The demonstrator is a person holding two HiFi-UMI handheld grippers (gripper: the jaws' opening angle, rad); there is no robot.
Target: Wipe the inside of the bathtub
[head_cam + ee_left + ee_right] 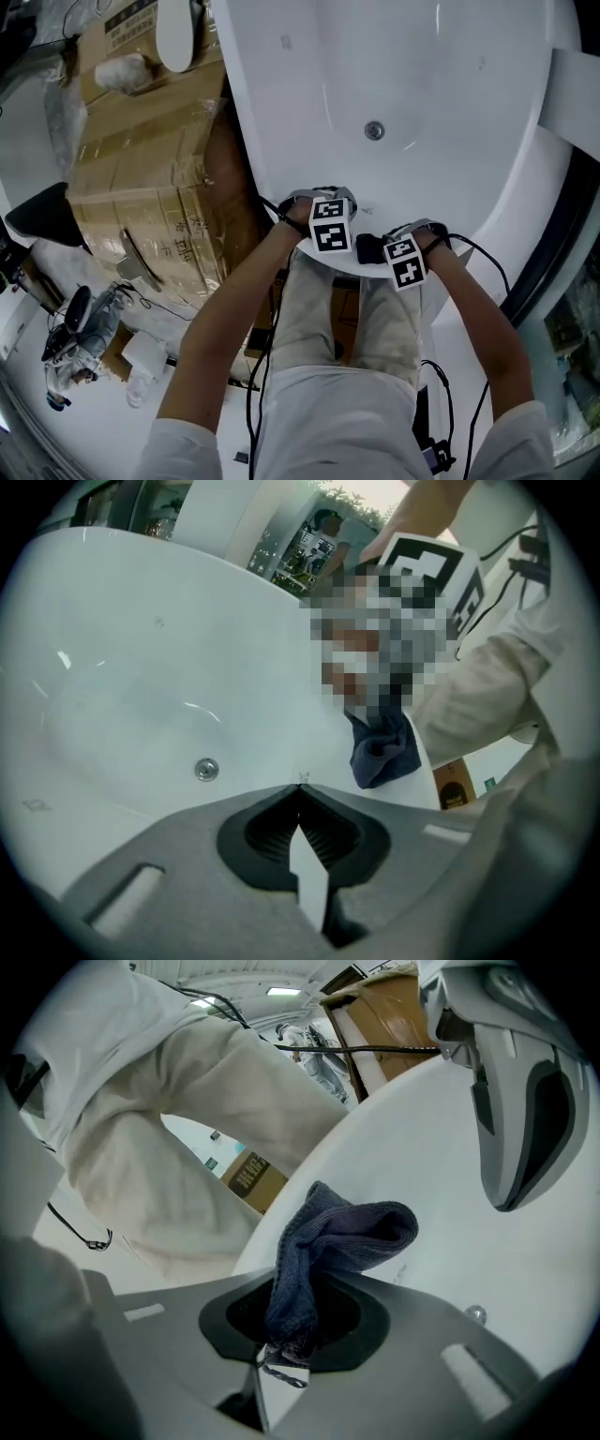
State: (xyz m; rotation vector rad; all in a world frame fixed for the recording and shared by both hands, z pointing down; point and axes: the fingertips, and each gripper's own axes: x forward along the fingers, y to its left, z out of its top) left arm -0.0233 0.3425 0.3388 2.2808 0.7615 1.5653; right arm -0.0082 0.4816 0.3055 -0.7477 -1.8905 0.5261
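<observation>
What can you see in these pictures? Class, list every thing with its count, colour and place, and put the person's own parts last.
bathtub: one, white, in front of the person
drain: one, metallic, on the bathtub floor
cardboard boxes: several, brown, left of the bathtub
cloth: one, dark blue, in the right hand-held gripper
left hand-held gripper: one, grey, jaws together, empty, at the bathtub rim
right hand-held gripper: one, grey, shut on the cloth

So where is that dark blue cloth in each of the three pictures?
Head view: cloth low centre, on the bathtub rim.
Left gripper view: cloth right of centre, hanging over the rim.
Right gripper view: cloth dead centre, clamped in the right gripper.
Shared landmark: the round metal drain.
</observation>
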